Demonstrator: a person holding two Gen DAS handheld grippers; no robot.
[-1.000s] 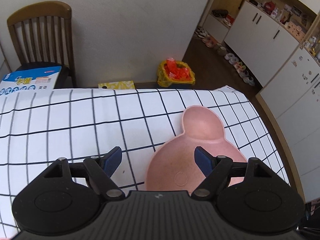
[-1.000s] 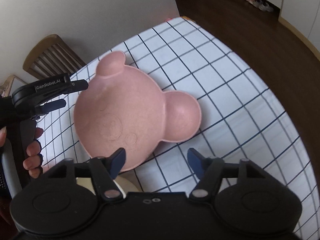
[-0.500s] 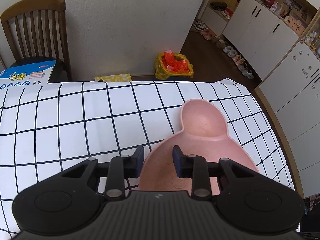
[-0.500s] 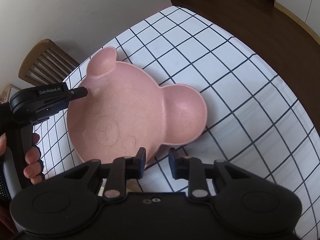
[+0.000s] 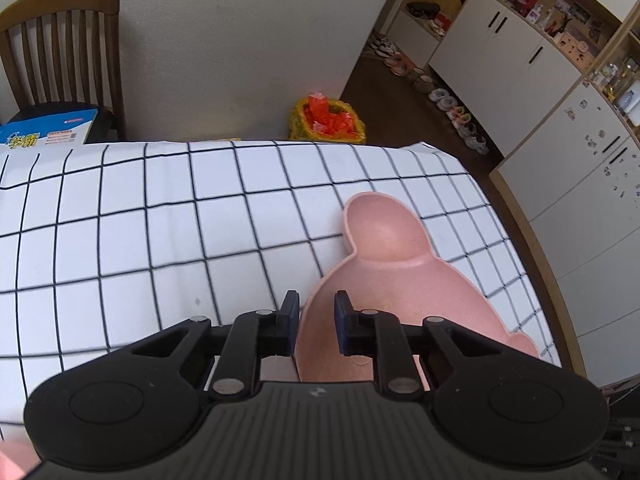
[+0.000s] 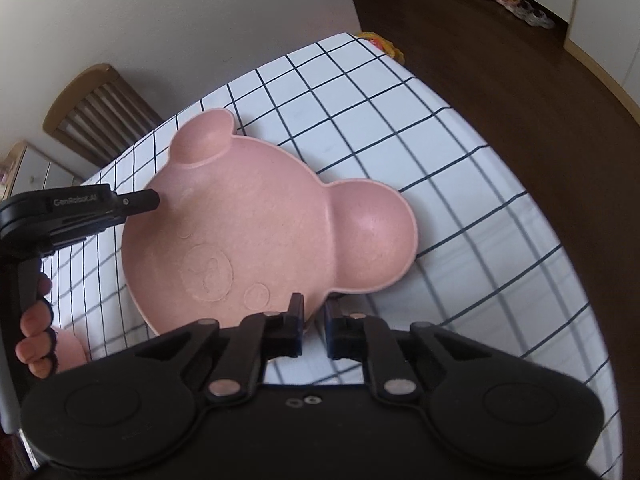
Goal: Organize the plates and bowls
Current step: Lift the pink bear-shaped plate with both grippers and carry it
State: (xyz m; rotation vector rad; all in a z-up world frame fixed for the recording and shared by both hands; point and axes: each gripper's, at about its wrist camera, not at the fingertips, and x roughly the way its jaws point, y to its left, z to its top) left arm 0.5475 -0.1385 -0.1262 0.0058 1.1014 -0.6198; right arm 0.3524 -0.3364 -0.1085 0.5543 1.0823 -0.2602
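Pink bear-shaped plate (image 6: 256, 236) on the checked tablecloth (image 6: 400, 120), near the table's corner. One ear compartment at 11 o'clock of the face in the right wrist view, the other at 3 o'clock.

Left gripper (image 5: 316, 320) clamped on the plate's rim: jaws just closing, one pad outside the wall, one inside. In the right wrist view, seen at 9 o'clock of the plate, fingertip over the edge; fingers of the left hand (image 6: 34, 332) wrapped on the handle below.

Right gripper (image 6: 314, 328) likewise just closing, pinched over the rim at 6 o'clock of the plate, between face and right ear. Pad contact partly hidden by the plate's edge, so grip probable, not certain.

Wooden chair (image 5: 60, 40) at 11 o'clock beyond the table; yellow bag (image 5: 328, 120) on the floor at 12.
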